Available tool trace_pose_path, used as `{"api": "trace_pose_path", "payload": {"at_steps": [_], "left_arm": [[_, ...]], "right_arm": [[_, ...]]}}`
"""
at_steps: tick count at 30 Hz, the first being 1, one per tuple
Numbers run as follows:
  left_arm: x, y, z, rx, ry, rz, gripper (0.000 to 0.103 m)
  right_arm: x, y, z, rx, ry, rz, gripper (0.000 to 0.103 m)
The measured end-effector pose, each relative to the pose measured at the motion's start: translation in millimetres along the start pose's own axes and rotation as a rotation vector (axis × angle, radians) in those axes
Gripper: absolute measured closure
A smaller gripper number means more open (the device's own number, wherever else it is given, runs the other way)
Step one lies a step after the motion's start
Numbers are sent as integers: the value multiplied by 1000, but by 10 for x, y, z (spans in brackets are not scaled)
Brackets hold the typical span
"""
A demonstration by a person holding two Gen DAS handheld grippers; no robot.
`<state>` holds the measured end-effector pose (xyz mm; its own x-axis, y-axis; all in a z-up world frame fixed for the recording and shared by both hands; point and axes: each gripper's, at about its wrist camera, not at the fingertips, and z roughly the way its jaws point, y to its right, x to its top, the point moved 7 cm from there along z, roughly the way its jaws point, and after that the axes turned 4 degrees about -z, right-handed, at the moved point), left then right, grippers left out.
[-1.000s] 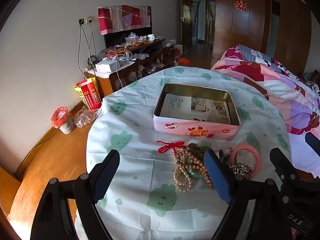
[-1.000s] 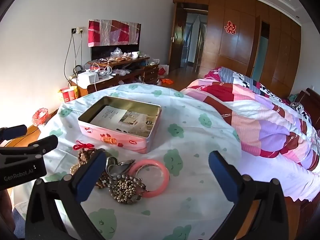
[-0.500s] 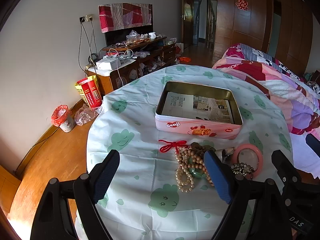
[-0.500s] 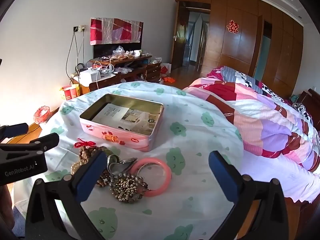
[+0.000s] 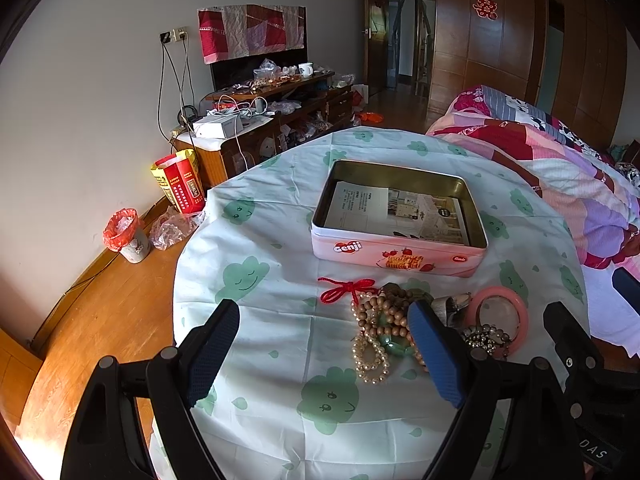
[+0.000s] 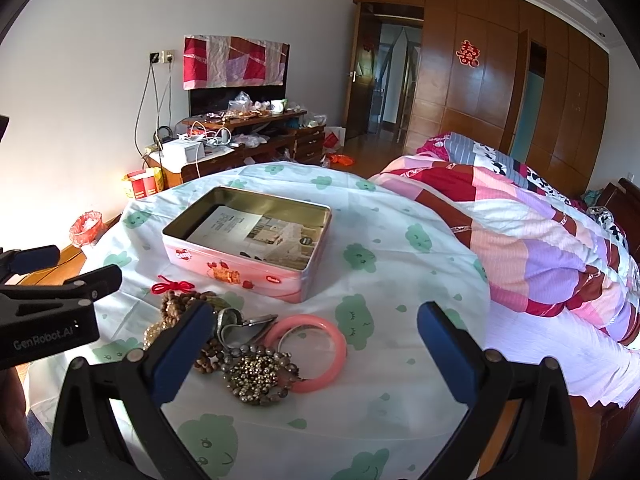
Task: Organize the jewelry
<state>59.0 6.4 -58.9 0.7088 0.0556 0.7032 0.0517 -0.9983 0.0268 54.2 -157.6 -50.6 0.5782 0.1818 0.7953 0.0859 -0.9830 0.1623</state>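
On the round table's cloth (image 5: 272, 320), just in front of the open pink tin (image 5: 400, 250), the jewelry lies in one loose heap: pale and wooden bead strings (image 5: 374, 332) with a red knotted cord (image 5: 344, 289) to the left, a pink bangle (image 6: 316, 354) and a metallic beaded cluster (image 6: 258, 372) to the right. The tin holds only a sheet of paper. Both the left gripper (image 5: 324, 360) and the right gripper (image 6: 312, 354) hover above the heap with jaws spread wide, holding nothing. The first pick looks likely to be the bangle, which sits between the right gripper's fingers. It is probably best taken across its rim on the side clear of the cluster that overlaps it, then lifted straight up, so no tangled strand trails along toward the tin.
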Motion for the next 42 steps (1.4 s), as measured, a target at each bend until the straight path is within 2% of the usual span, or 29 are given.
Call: {"api": "trace_pose_path", "payload": {"at_steps": [11,12,42], "left_arm": [[1,1,-2,1,0,0,17],[0,1,-2,1,0,-1,17],[-15,3,4,2,-1,2,17]], "right_arm": [[12,-43,12,-2,-2,-2,0],[-20,91,-21,-1,-1,0,0],[-10,37,-4,0,-3,2,0]]}}
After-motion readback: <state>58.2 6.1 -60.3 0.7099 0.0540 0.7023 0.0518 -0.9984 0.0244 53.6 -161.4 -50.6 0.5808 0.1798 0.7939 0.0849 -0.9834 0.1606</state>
